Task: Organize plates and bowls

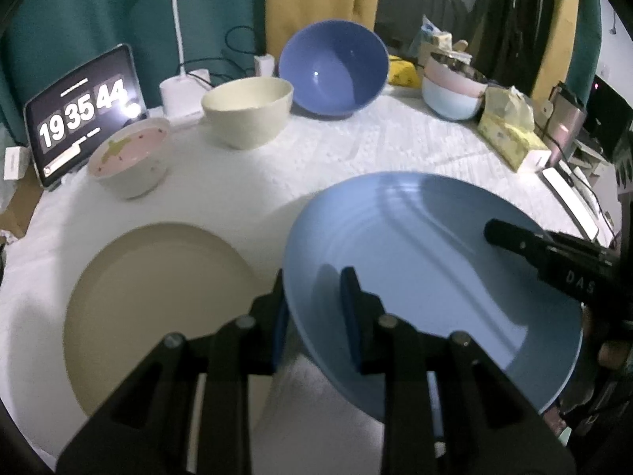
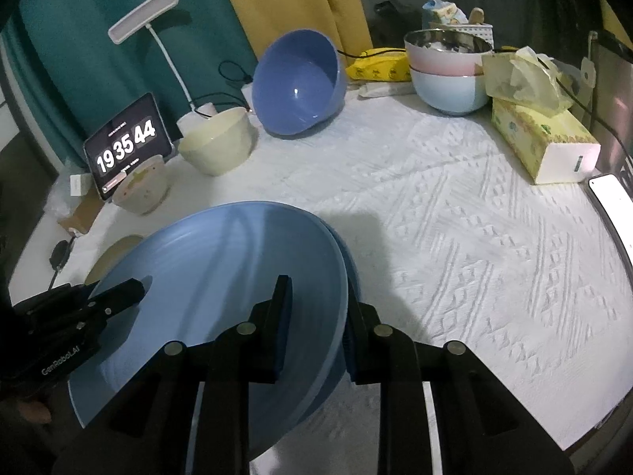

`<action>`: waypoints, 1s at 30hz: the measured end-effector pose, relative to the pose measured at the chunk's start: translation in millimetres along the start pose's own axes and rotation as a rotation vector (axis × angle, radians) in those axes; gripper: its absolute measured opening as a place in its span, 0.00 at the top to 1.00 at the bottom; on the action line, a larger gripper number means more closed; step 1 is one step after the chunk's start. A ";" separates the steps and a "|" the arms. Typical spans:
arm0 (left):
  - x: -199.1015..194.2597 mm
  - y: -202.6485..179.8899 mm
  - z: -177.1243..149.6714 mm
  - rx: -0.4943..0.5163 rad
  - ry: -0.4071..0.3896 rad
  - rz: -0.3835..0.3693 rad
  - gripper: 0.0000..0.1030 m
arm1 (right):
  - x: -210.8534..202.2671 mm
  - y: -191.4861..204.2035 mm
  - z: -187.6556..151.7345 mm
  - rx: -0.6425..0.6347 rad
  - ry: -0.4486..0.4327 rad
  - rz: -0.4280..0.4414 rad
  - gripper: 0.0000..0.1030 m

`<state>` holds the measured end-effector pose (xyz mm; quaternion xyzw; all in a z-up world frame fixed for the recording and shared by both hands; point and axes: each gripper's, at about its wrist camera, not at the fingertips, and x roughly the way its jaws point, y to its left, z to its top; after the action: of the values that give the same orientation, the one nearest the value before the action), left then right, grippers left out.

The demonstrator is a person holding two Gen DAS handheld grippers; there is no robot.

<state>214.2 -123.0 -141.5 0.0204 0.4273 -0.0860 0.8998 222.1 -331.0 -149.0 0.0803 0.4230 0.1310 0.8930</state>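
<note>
**Two-Tool Plate Carry: Slip and Collision Hazards**

The left tool (image 1: 316, 308) is clamped narrow on the near-left rim of the light blue plate (image 1: 415, 245), one pad above the rim and one below. The right tool (image 2: 316, 316) pinches the opposite rim the same way. The plate hangs tilted above the white quilted worktop (image 2: 455, 198), touching nothing else.

Hazards, as judged from this position:

1. Rim slip. Each grip covers only a thin edge. Uneven motion between the tools may twist the plate out of one pad pair.
2. Hard landing. The beige plate (image 1: 158, 308) lies flat at 9 o'clock from the blue plate in the left view, the likely stacking target. A tilted descent would strike edge first.
3. Far obstacles. The cream bowl (image 1: 249, 113), the speckled pink bowl (image 1: 128, 156) and the tipped blue bowl (image 1: 334, 67) stand well apart, toward 11 to 12 o'clock; low risk.
</note>
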 end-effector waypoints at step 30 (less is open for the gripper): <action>33.1 6.7 -7.4 0.067 0.037 0.061 0.70 | 36.8 17.5 -4.7 -0.104 0.037 -0.142 0.72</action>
<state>230.2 -120.2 -171.9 0.0654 0.4398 -0.0724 0.8928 237.9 -303.1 -174.5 0.0012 0.4369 0.0905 0.8949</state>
